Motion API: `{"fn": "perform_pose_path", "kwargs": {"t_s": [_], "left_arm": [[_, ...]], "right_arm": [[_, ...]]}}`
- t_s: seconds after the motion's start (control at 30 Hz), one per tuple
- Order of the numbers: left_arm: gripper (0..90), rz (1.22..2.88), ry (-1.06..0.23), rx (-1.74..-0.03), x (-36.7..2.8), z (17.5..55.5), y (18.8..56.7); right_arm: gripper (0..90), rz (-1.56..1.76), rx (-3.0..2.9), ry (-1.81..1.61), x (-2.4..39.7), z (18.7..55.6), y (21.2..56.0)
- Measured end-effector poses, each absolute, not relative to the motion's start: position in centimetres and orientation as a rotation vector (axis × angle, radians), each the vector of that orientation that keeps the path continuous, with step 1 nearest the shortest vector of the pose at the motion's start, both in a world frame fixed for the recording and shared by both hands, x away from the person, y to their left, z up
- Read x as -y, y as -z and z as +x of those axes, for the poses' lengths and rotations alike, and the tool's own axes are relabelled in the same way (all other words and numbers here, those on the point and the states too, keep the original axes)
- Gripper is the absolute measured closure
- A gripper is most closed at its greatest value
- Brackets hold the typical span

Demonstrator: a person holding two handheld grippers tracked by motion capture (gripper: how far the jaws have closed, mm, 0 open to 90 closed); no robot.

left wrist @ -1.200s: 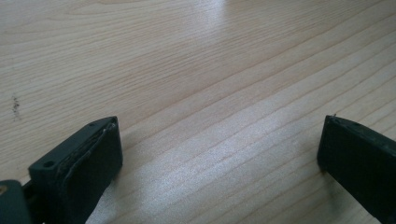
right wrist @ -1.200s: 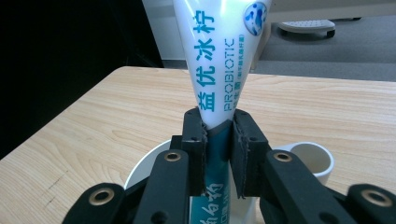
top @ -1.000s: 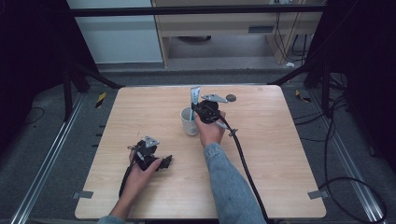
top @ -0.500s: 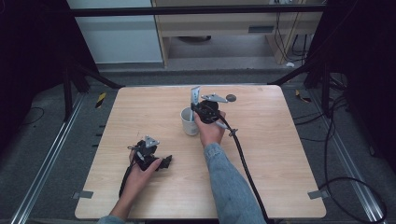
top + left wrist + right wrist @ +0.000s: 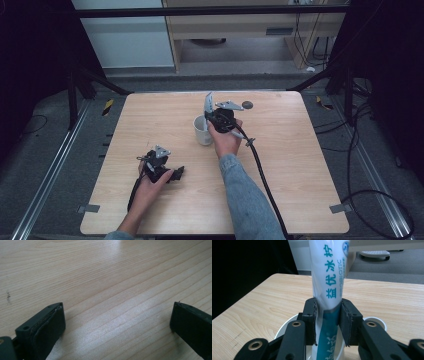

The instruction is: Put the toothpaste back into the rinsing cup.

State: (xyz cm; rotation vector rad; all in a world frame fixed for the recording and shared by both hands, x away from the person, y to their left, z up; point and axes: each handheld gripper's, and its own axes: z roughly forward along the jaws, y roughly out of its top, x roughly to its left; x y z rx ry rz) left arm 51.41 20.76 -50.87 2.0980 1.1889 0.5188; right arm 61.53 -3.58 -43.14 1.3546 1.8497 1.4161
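Note:
A white and teal toothpaste tube [image 5: 329, 277] with blue print stands upright in a white cup [image 5: 202, 131] near the middle of the wooden table [image 5: 310, 165]. My right gripper [image 5: 328, 320] reaches over the cup's rim [image 5: 284, 327] with the tube between its jaws. The jaws have just been opening a little, and both pads still touch the tube's sides. From above, the tube [image 5: 208, 102] rises beside the right gripper [image 5: 214, 118]. My left gripper [image 5: 177, 173] lies low on the table at the front left. Its jaws stand wide open over bare wood [image 5: 117, 322].
A small dark round disc [image 5: 247, 105] lies on the table behind the cup. The right gripper's black cable [image 5: 260, 170] trails toward the front edge. Black frame struts [image 5: 100, 82] stand at the back corners, with grey floor all around.

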Motion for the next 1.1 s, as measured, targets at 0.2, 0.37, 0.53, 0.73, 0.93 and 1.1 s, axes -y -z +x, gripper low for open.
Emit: {"fn": "perform_pose_path", "kwargs": {"t_s": [0.2,0.37,0.53,0.73,0.93,1.1], "left_arm": [[0.0,2.098,-0.519,-1.189,-20.8,51.4,50.9],[0.0,2.098,-0.519,-1.189,-20.7,51.4,50.9],[0.0,2.097,-0.522,-1.192,-20.7,51.4,50.9],[0.0,2.096,-0.522,-1.194,-20.7,51.5,50.9],[0.0,2.103,-0.521,-1.191,-20.7,51.5,50.8],[0.0,2.103,-0.521,-1.191,-20.7,51.5,50.8]], "right_arm": [[65.9,1.349,-1.853,-1.409,3.7,61.4,43.1],[65.7,1.344,-1.858,-1.414,3.6,61.2,43.0],[64.9,1.330,-1.859,-1.413,3.6,61.0,42.6],[63.9,1.313,-1.863,-1.414,3.9,60.5,41.8],[62.9,1.298,-1.865,-1.397,4.1,60.1,41.1],[61.7,1.306,-1.876,-1.376,4.5,60.1,40.5]]}}
